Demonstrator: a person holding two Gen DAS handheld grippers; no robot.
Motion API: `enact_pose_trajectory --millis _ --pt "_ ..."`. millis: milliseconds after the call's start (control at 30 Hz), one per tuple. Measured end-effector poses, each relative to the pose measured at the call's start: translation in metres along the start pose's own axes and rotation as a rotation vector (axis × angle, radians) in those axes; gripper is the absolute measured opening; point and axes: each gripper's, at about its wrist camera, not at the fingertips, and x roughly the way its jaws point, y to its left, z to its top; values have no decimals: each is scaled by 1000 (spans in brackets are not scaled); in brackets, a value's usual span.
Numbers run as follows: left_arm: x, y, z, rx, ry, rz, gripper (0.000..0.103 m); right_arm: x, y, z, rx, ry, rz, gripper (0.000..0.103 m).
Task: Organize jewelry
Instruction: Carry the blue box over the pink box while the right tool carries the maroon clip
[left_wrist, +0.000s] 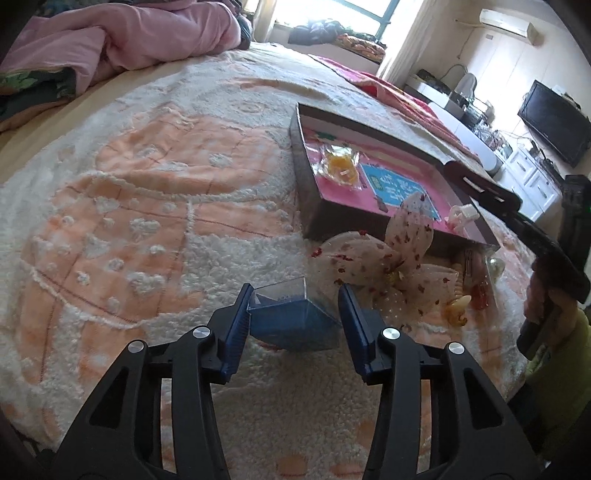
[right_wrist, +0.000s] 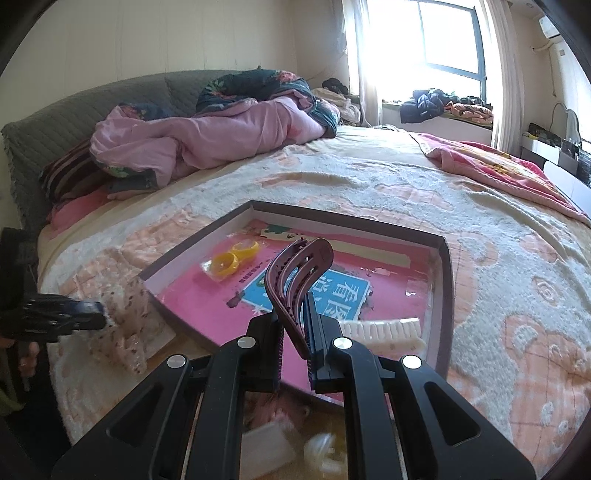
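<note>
A small blue box with a clear lid (left_wrist: 291, 317) lies on the fluffy blanket between the pads of my left gripper (left_wrist: 295, 295), which stands open around it. Just right of it rests a floral fabric bow (left_wrist: 388, 254). My right gripper (right_wrist: 295, 317) is shut on a dark purple hair claw (right_wrist: 295, 280), held above the brown-walled tray (right_wrist: 447, 280) with the pink card inside. The tray also holds bagged yellow rings (right_wrist: 231, 260) and a white comb clip (right_wrist: 380, 328). In the left wrist view the claw (left_wrist: 476, 184) hovers over the tray's right side (left_wrist: 369, 218).
Loose pieces, an amber claw (left_wrist: 458, 310) and a red item (left_wrist: 480, 295), lie in front of the tray. A pink quilt (right_wrist: 207, 136) is heaped at the bed's head, and a red-pink blanket (right_wrist: 498, 166) lies at the far right. A TV (left_wrist: 554, 122) and white cabinets stand beyond the bed.
</note>
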Motion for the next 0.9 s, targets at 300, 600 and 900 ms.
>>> enact_pose_trajectory --millis 300,600,900 --pt "-9 -1 39 -6 -87 -9 32 36 -1 4 -3 108 -39 10" --pt "19 -33 82 66 -105 -27 29 53 -9 -3 24 167 -51 10" --pt "62 -60 95 139 -43 -22 28 53 -16 -4 61 166 -27 15"
